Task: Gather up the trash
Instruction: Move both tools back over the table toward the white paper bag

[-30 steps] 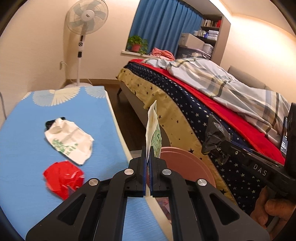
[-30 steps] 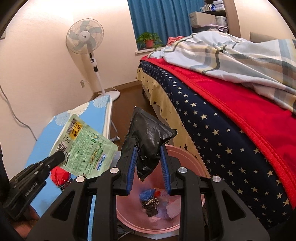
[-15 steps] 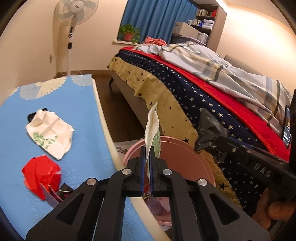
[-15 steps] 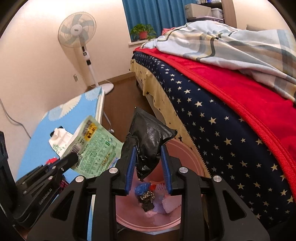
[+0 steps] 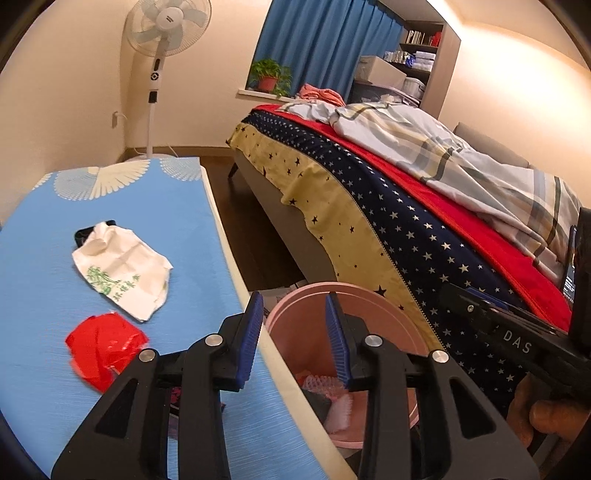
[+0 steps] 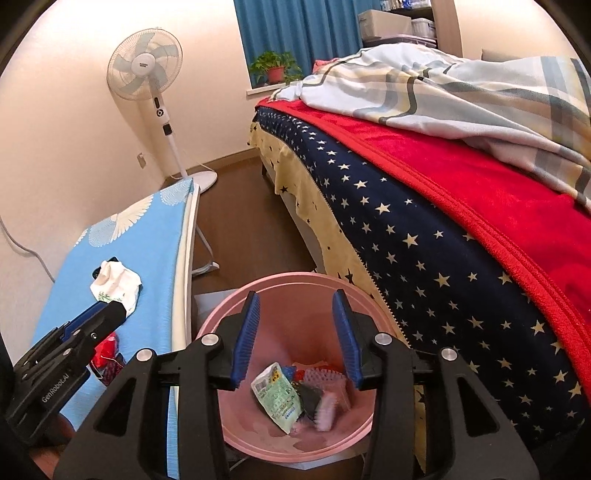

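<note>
A pink bin point(image 6: 295, 284) stands on the floor between the blue ironing board and the bed; it also shows in the left wrist view point(image 5: 384, 306). Inside it lie a green-and-white packet point(image 6: 279, 398), a black wrapper point(image 6: 308, 400) and pink scraps. My right gripper point(image 6: 295, 332) is open and empty above the bin. My left gripper point(image 5: 295, 339) is open and empty at the board's edge beside the bin. On the board lie a white wrapper with green print point(image 5: 122, 269) and a crumpled red wrapper point(image 5: 103, 347).
The blue ironing board point(image 5: 44, 229) fills the left. A bed with a starred cover point(image 5: 388, 221) stands to the right. A standing fan point(image 5: 162, 33) is by the far wall. A dark item point(image 5: 79, 236) lies under the white wrapper.
Both grippers opened. The green-and-white packet left my left gripper and the black wrapper left my right gripper; both now lie in the pink bin.
</note>
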`<action>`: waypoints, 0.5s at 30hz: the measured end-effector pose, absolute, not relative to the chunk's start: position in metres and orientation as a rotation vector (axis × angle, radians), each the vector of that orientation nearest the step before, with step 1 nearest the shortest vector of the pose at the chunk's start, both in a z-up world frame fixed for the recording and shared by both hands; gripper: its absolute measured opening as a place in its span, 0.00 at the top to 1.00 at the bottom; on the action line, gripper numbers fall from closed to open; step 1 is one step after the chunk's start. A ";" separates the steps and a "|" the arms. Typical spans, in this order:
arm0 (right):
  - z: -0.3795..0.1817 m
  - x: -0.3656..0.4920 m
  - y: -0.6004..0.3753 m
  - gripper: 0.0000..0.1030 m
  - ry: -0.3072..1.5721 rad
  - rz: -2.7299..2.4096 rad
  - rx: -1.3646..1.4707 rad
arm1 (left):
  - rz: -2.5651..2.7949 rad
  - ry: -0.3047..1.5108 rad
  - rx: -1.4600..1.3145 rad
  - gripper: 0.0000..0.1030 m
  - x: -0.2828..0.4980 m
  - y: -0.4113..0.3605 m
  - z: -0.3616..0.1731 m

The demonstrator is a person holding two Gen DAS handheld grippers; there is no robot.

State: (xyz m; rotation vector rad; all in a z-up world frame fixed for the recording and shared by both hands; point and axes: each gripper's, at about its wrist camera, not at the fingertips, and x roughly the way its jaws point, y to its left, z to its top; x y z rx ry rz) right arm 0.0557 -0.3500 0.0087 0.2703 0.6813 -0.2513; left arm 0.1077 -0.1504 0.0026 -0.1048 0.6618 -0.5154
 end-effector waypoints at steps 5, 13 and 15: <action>0.018 0.048 -0.341 0.60 0.629 -0.204 0.270 | -0.493 0.640 -0.113 0.67 0.103 -0.135 0.010; 0.036 0.042 -0.315 0.62 0.567 -0.090 0.263 | -0.442 0.606 -0.141 0.67 0.090 -0.101 0.024; 0.045 0.041 -0.308 0.63 0.552 -0.052 0.260 | -0.428 0.600 -0.145 0.67 0.087 -0.088 0.028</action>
